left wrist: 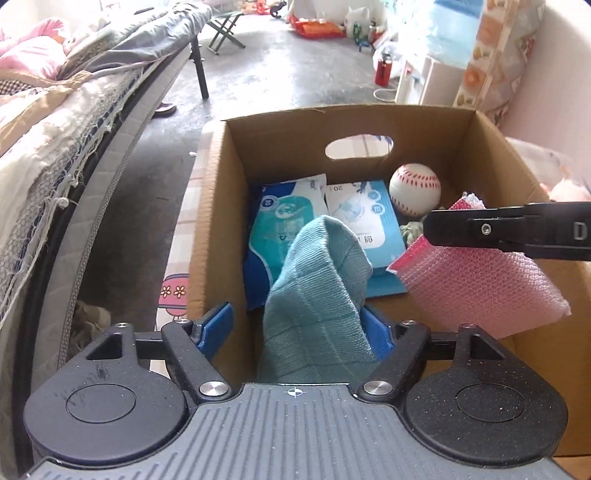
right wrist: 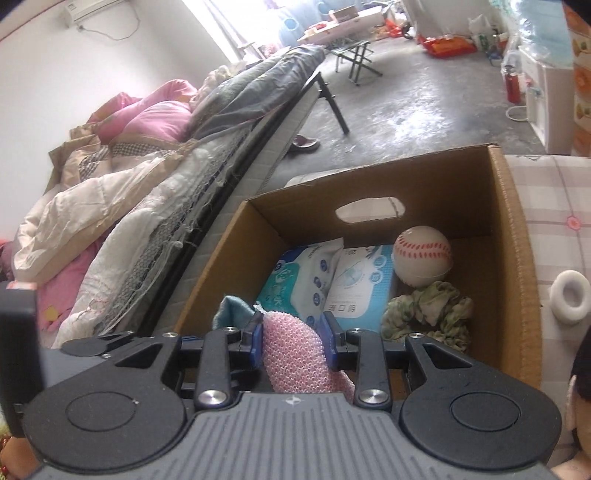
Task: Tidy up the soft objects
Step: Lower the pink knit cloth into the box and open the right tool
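Observation:
A brown cardboard box point(left wrist: 218, 206) stands open in front of both grippers; it also shows in the right wrist view point(right wrist: 513, 258). Inside lie two blue wipe packs point(left wrist: 284, 218), a white soft baseball point(left wrist: 414, 189) and a crumpled green cloth point(right wrist: 432, 310). My left gripper point(left wrist: 295, 321) holds a teal cloth point(left wrist: 317, 295) over the box; its blue fingers point(left wrist: 218, 321) stand wide on either side of the cloth. My right gripper point(right wrist: 293, 339) is shut on a pink mesh sponge point(right wrist: 295, 358), seen from the side in the left wrist view point(left wrist: 480, 280) over the box's right part.
A bed point(left wrist: 55, 155) with rumpled bedding runs along the left. The box sits on a checked cloth surface point(right wrist: 557, 229) with a white ring point(right wrist: 570, 297) to its right. A red bottle point(left wrist: 383, 70) and a folding stool point(left wrist: 225, 27) stand on the concrete floor beyond.

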`<state>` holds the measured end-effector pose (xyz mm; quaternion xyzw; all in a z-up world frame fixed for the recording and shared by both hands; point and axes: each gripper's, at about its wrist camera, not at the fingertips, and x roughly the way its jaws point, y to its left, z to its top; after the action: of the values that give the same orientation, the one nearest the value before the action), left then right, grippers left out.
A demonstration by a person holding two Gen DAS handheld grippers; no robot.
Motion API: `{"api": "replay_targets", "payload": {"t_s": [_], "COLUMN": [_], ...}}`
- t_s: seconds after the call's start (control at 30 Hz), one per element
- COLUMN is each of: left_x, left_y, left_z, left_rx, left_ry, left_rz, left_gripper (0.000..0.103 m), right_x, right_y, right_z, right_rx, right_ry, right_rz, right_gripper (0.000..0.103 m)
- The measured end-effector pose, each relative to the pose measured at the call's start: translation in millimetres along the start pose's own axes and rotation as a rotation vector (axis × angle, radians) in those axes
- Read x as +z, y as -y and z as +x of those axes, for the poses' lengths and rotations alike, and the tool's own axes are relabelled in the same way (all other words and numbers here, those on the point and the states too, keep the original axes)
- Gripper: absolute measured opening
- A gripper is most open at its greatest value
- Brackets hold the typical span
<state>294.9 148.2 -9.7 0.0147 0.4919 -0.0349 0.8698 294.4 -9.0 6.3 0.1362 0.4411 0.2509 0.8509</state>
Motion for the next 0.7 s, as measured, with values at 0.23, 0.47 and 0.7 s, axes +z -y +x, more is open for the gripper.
{"api": "replay_targets", "payload": {"t_s": [0.23, 0.47, 0.7], "left_x": [-8.6, -16.0, -21.4], "left_y": [-19.9, -28.2, -44.5], "left_z": [-22.2, -32.1, -33.1], "left_rx": [-0.080, -0.078, -0.100], "left_ry": [0.047, 0.107, 0.115], "left_rz": [-0.080, -0.092, -0.127], "left_gripper": [0.075, 0.078, 0.078], "right_x": [0.3, -6.3, -19.8], "right_y": [-3.9, 6.6, 13.1], "right_z": [9.1, 31.2, 41.1], "right_rx": [-0.065, -0.073, -0.127], "right_ry": [-0.035, -0.110, -0.181], "right_rz": [0.033, 0.160, 0.194], "right_gripper": [0.034, 0.037, 0.041]}}
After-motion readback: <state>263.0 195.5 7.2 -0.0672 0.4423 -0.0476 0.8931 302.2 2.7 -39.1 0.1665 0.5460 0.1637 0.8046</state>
